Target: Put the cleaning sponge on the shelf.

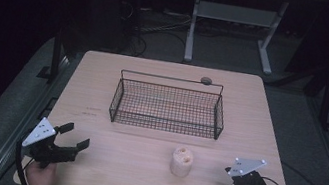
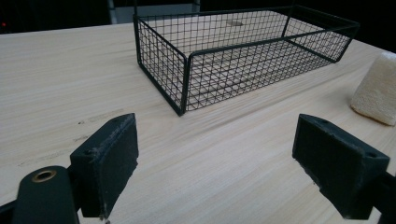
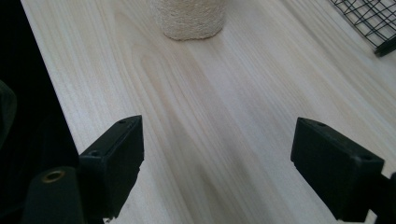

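Spanning most of the scene, the wooden table (image 1: 103, 82) carried everything at a height both hands could reach, its pale top bare near the person's edge so the tools had room to move. Farther out from both grippers, beyond the open stretch of wood, sat the black wire basket (image 1: 168, 107), empty as far as its mesh showed, its long side turned toward the person; that placement looked meant to receive whatever was lifted from the near half of the table. A small dark round thing (image 1: 206, 80) lay past the basket's far rim, too small to identify.

Nearer in, the loofah piece (image 1: 181, 162) stood upright on its flat end, apart from the basket and between the two tools, somewhat closer to the right one. In the right gripper view it rose straight ahead of the jaws (image 3: 189, 18), which suggested that hand was lined up to take it.

At the near left corner, the left gripper (image 1: 73, 137) hung just over the wood with its jaws spread wide and nothing between them, angled toward the basket's corner (image 2: 184, 84), the loofah off to its right (image 2: 376, 91). At the near right corner, the right gripper (image 1: 221, 183) was likewise fully parted and empty, its pads (image 3: 119, 161) framing bare tabletop, well short of the loofah.
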Motion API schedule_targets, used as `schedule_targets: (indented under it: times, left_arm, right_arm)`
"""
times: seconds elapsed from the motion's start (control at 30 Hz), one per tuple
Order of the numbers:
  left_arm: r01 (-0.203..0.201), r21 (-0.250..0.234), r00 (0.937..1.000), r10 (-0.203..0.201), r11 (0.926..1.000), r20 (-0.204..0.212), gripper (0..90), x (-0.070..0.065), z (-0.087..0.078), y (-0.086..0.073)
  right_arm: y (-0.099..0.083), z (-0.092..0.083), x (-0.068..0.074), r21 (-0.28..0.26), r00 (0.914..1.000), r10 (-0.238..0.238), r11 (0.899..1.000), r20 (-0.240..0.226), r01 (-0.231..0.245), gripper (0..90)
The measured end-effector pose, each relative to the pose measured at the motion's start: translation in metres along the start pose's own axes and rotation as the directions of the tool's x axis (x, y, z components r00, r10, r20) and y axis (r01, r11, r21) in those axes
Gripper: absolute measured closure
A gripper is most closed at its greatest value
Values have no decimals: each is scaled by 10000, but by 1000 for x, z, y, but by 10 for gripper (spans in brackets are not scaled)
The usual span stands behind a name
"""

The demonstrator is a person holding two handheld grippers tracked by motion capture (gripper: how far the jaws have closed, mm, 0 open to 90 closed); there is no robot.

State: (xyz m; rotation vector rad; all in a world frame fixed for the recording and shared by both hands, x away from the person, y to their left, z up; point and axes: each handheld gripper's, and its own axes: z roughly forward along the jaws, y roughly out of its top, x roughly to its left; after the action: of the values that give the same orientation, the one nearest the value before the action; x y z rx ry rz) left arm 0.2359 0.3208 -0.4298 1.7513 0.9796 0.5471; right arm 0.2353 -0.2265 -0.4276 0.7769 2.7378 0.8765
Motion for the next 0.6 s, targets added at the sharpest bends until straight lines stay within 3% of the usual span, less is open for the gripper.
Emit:
schedule_targets:
  times: [0.37, 0.6]
  left_arm:
    - [-35, -6, 10000, 35, 10000, -11, 138, -1, -1, 0]
    - [81, -114, 10000, -81, 9999, -35, 138, -1, -3, -1]
  right_arm:
    - [17, 14, 4, 275, 9982, -526, 9982, -284, 534, 166]
    - [24, 16, 6, 175, 9960, -692, 9974, -559, 702, 166]
